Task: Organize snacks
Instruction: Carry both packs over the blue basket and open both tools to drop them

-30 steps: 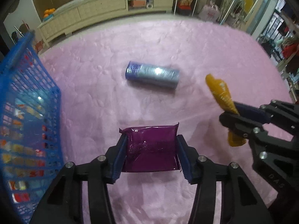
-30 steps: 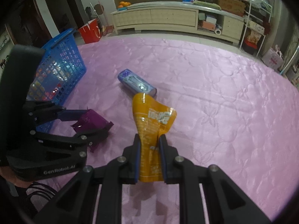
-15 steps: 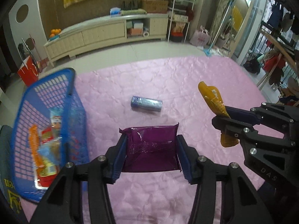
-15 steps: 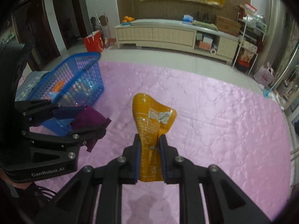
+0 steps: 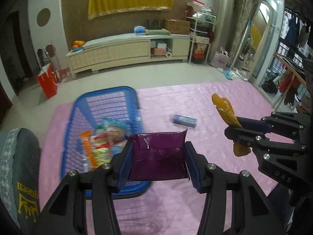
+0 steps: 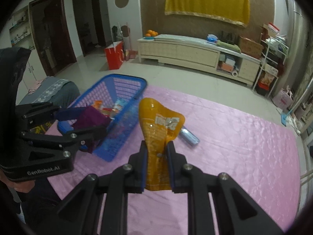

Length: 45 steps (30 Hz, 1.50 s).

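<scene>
two snack packets are held clear of the surface at once, one per gripper, which suggests both are bound for the same container. the left gripper [image 5: 157, 156] has its fingers closed on the side edges of a flat, glossy purple foil packet [image 5: 158, 154], held level and face-up at the near right corner of the blue plastic mesh basket [image 5: 109, 99]; judged from the right wrist view, the packet sits at or just over the basket's rim, placed for release into it. the right gripper [image 6: 157, 162] has its fingers clamped on the lower half of a crinkled orange foil pouch [image 6: 159, 121], held upright with its wider top flaring free above the fingers. it hangs over the bed, to the right of the basket and apart from it, likely waiting its turn.

the basket already holds several bright wrappers [image 5: 101, 137], orange, red and yellow; their labels are too blurred to read. one item is not yet collected: a small bluish-silver foil cylinder [image 5: 184, 119] lying on its side on the pink quilted bed cover [image 5: 195, 101], beyond both grippers and to the right of the basket.
</scene>
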### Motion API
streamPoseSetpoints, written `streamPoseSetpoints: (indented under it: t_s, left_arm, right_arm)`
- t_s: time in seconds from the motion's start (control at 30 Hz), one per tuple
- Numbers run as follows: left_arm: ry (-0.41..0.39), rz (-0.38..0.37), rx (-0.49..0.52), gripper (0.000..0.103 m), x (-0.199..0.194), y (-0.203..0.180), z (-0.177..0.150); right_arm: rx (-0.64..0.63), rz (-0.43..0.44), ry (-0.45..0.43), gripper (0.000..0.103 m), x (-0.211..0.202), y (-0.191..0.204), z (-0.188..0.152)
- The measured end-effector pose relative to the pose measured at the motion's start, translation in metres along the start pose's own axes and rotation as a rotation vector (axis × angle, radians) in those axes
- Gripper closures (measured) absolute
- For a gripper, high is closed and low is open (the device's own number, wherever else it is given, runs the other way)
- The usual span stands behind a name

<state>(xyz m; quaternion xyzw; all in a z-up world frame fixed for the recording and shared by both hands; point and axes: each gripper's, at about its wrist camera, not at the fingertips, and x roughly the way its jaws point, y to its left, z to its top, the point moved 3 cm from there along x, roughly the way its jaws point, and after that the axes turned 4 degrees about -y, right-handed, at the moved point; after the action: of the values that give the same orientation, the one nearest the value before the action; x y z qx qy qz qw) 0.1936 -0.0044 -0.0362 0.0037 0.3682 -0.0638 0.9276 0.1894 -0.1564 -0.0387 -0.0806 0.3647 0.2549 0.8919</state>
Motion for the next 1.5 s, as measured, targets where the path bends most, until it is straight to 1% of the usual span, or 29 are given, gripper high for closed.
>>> streamPoseSetpoints:
  t_s: [0.23,0.37,0.57,0.63,0.77,1.07,1.13,1.17,1.2,1.23,1.27,1.3,1.37,1.5]
  left_arm:
    - [-0.023,0.050,-0.028,0.054,-0.025,0.048,-0.010]
    - [-0.028,0.069,-0.045,0.054,-0.035,0.072,-0.019]
    - [-0.029,0.079,-0.094,0.054,-0.041,0.106,-0.033]
    - [-0.023,0.081,-0.099,0.054,-0.039,0.110,-0.037]
    - [-0.009,0.075,-0.122,0.054,-0.032,0.125,-0.044]
    - [0.019,0.076,-0.159,0.054,-0.022,0.139,-0.055]
    - [0.023,0.078,-0.165,0.053,-0.021,0.141,-0.056]
    - [0.023,0.079,-0.167,0.053,-0.021,0.142,-0.057]
    - [0.024,0.081,-0.170,0.053,-0.021,0.142,-0.057]
    - [0.026,0.081,-0.174,0.053,-0.020,0.143,-0.057]
    - [0.029,0.078,-0.177,0.053,-0.021,0.142,-0.058]
    - [0.031,0.077,-0.175,0.053,-0.020,0.142,-0.059]
    - [0.031,0.079,-0.169,0.053,-0.021,0.140,-0.060]
    - [0.032,0.073,-0.158,0.053,-0.024,0.134,-0.058]
  right_arm:
    - [-0.050,0.054,-0.001,0.081,0.011,0.048,0.017]
    - [-0.065,0.094,0.014,0.081,0.026,0.076,0.025]
    - [-0.084,0.103,0.047,0.081,0.052,0.100,0.033]
    - [-0.084,0.125,0.069,0.081,0.064,0.107,0.033]
    - [-0.106,0.143,0.101,0.081,0.080,0.120,0.030]
    - [-0.183,0.159,0.176,0.080,0.113,0.143,0.023]
    - [-0.200,0.167,0.197,0.079,0.116,0.147,0.020]
    - [-0.219,0.153,0.205,0.075,0.119,0.148,0.017]
    - [-0.229,0.134,0.204,0.068,0.120,0.148,0.015]
    - [-0.234,0.126,0.204,0.064,0.122,0.148,0.014]
    - [-0.233,0.126,0.208,0.052,0.123,0.147,0.013]
    - [-0.227,0.125,0.214,0.033,0.124,0.145,0.012]
    - [-0.218,0.126,0.203,0.021,0.119,0.142,0.011]
    - [-0.199,0.107,0.181,0.018,0.109,0.132,0.013]
